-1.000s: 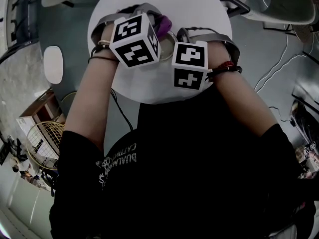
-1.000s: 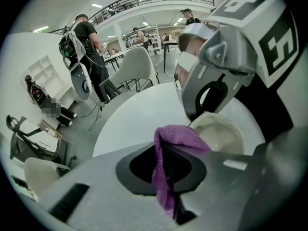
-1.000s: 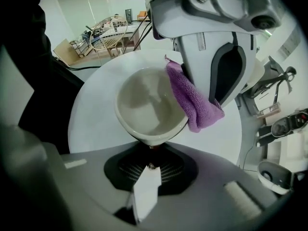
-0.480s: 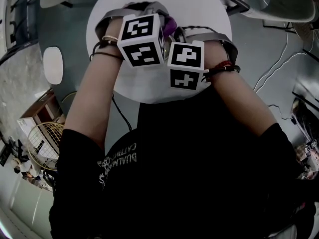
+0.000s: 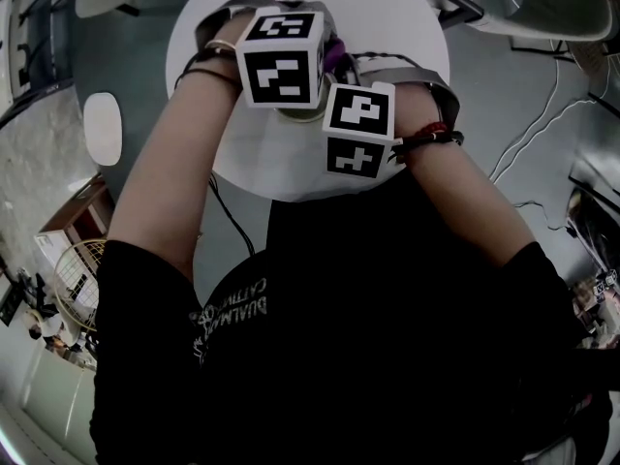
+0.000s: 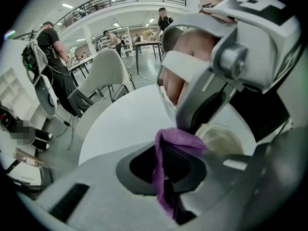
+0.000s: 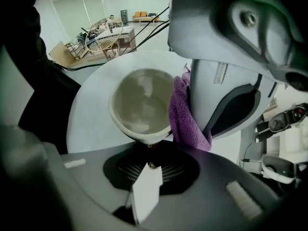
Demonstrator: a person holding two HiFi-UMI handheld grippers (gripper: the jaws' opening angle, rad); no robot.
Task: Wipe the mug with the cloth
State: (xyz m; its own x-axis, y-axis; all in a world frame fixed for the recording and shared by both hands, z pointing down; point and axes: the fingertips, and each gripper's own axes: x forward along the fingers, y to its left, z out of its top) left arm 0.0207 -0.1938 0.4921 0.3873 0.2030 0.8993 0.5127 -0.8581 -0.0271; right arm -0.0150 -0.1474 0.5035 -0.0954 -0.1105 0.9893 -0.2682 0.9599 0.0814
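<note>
A cream mug [image 7: 140, 103] stands upright on the round white table [image 7: 89, 124]. My right gripper [image 7: 149, 172] points straight down over it, and the mug's white handle [image 7: 146, 191] sits between its jaws. Those jaws have just been opening, and I see no pad pressing on the handle. My left gripper [image 6: 169, 163] is shut on a purple cloth [image 6: 176, 142], which hangs against the mug's outer wall [image 7: 185, 112]. In the head view the left marker cube [image 5: 281, 56] covers most of the mug [image 5: 302, 116], and the right cube [image 5: 358, 129] sits beside it.
White chairs [image 5: 542, 3] [image 6: 103, 73] stand round the table. Cables [image 5: 542, 124] trail over the floor at the right and a wire basket [image 5: 82, 269] stands at the left. Several people [image 6: 50, 47] are in the background hall.
My left gripper has shifted right and farther over the mug while rolling, so its cube now hides most of the rim. The right gripper has stayed in place.
</note>
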